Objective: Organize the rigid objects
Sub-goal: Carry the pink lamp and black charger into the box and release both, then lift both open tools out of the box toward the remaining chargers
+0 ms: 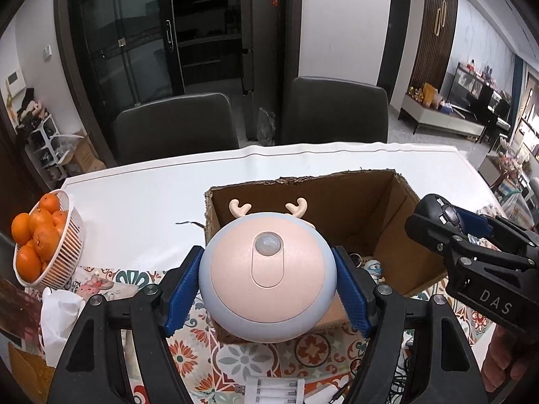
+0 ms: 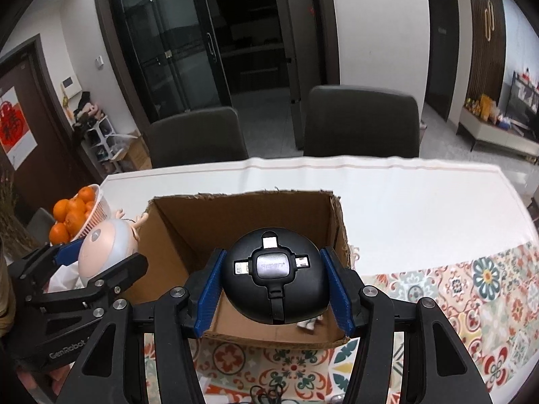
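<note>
Box (image 2: 256,208) open-topped on bench, ready as bin | left gripper (image 1: 267,289) clamps deer lamp (image 1: 267,279) at box's near-left rim | right gripper (image 2: 274,284) clamps black cable reel (image 2: 274,279) over box for drop

My right claw (image 2: 273,286) is clamped on a round black charger puck (image 2: 274,279), hanging right over the open cardboard box (image 2: 188,222). My left claw (image 2: 101,259) grips the antlered night light (image 2: 104,252) beside it.

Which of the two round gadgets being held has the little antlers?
The pink-and-blue dome in the left gripper. It has cream antlers on top; the one in the right gripper is a plain black dome with charger plugs.
</note>
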The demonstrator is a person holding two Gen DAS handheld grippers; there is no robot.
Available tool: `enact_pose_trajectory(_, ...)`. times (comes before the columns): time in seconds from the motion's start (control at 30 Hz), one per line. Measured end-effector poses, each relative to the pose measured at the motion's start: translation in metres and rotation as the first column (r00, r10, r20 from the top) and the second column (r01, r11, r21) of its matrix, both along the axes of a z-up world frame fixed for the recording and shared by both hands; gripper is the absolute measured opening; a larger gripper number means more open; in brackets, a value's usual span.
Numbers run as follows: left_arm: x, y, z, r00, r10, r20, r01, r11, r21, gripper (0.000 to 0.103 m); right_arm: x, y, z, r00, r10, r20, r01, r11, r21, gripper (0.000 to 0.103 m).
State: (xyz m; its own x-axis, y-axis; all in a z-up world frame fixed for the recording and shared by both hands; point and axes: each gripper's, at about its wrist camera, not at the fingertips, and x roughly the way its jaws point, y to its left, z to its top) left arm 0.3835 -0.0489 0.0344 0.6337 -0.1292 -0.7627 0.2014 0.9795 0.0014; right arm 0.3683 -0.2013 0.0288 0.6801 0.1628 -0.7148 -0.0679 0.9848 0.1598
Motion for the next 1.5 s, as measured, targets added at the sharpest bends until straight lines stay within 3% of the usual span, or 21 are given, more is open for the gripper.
enact_pose_trajectory(0.53,0.019,-0.007,-0.035,0.997,0.001,-0.076,0.001,1.0,0.02,0.074,0.017,-0.003,-0.031,0.998,0.004,-0.058,-0.004,1.0,0.013,0.057)
enact_pose_trajectory(0.67,0.013,-0.007,-0.032,0.999,0.002,-0.034,-0.001,0.999,0.034,0.08,0.013,-0.003,-0.03,0.999,0.001,-0.034,-0.001,1.0,0.001,0.058)
enact_pose_trajectory(1.03,-0.023,-0.003,-0.016,0.996,0.028,0.081,-0.033,0.998,0.055,0.08,-0.013,-0.006,-0.022,0.999,-0.024,0.038,0.025,0.999,-0.028,0.058)
enact_pose_trajectory(1.5,-0.086,0.0,0.006,0.983,0.014,0.182,-0.013,1.0,-0.008,0.08,-0.072,-0.01,0.006,0.984,-0.033,0.176,0.044,0.997,-0.062,0.058)
